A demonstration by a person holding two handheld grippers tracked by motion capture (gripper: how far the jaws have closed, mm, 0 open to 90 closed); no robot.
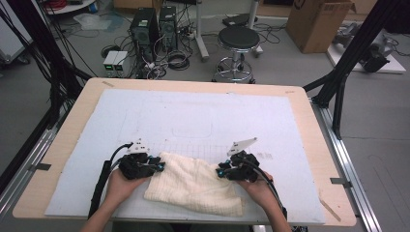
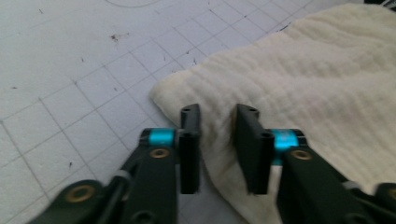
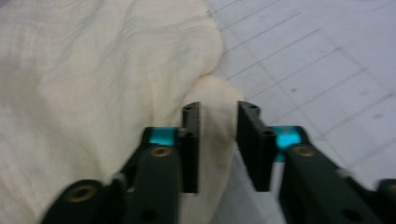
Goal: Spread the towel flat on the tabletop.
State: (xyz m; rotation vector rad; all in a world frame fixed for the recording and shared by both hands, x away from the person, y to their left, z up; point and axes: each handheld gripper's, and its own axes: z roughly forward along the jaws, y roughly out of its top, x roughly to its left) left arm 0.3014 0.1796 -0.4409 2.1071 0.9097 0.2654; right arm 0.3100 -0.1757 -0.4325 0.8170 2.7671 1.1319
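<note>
Towel (image 1: 193,182) edge between blurred jaws

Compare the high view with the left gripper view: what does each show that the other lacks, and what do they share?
High view alone: the whole wooden table, the person's hands, the right tongs at the cloth's right edge, a black stool and a cardboard box on the floor behind.

Left gripper view alone: the gap between the left tongs, open over the cloth's edge, plus the mat's grid lines and dark specks.

Both: the cream cloth, the white mat and the left tongs.
</note>
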